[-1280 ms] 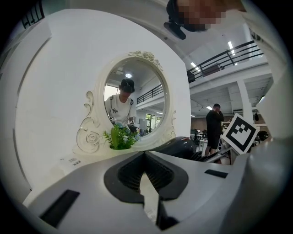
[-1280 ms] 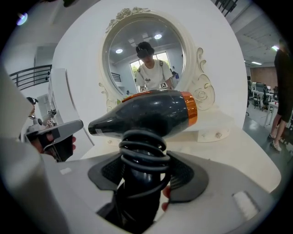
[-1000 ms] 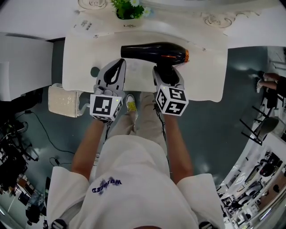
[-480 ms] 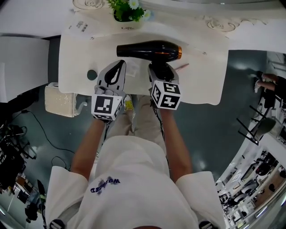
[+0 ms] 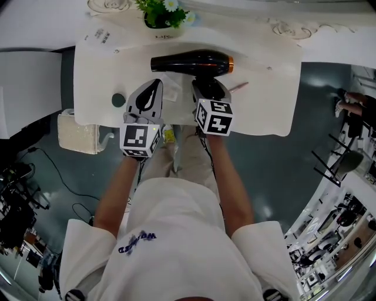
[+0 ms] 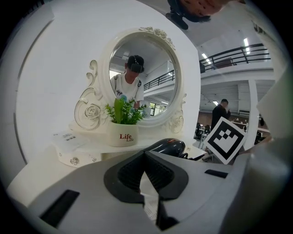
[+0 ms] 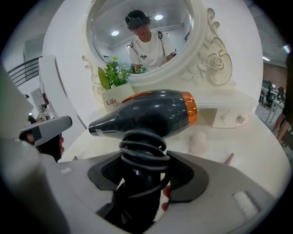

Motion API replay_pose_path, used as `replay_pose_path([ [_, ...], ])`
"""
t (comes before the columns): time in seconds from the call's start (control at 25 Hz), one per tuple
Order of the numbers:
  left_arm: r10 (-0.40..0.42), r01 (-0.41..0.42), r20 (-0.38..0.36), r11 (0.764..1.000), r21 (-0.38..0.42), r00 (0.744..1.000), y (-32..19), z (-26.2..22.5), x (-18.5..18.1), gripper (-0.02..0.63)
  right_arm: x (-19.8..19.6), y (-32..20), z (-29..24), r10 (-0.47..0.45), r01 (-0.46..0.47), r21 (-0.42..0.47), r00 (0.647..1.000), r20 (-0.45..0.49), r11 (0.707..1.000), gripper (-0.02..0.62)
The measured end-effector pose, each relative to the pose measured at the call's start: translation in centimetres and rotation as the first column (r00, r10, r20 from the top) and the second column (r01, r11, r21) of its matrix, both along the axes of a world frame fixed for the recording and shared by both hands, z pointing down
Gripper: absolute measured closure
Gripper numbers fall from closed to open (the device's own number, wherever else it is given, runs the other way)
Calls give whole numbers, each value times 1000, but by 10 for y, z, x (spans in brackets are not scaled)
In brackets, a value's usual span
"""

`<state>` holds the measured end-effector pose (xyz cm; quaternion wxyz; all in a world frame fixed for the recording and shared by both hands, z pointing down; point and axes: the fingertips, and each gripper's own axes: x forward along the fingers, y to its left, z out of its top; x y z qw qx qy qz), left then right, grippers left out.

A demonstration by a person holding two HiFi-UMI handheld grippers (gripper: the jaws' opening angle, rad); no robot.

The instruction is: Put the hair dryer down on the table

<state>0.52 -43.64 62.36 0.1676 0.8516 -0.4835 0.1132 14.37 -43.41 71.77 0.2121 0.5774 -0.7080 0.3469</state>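
The right gripper [image 5: 207, 87] has its jaws clamped on the handle of the black hair dryer [image 5: 189, 62], whose cord [image 7: 142, 148] is wound in loops round that handle just above the pads. The dryer's barrel lies level over the white table [image 5: 267, 106] in the upper middle of the head view, with the nozzle to frame left and the orange ring [image 5: 230, 63] to frame right (whether it touches the tabletop cannot be told). The left gripper [image 5: 155, 86] sits just left of it over a paper slip [image 5: 174, 94], its fingertips touching and nothing held. Behind the dryer stand a potted plant [image 5: 162, 14] and an ornate round mirror [image 7: 146, 36]; a pink stick [image 5: 238, 87] lies at the right
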Motion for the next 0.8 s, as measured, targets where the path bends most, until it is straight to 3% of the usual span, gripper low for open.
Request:
replay_pose_path([
  [0.44,0,-1,-25,999,-45,1000,11,13,10,597,-2,4,20,0,-1,-47,1000,-27,999,314],
  [0.8,-4,3,-30,999,-52,1000,18,13,9,597,6,6,24,8,-15,-65,994,-111,998,313],
])
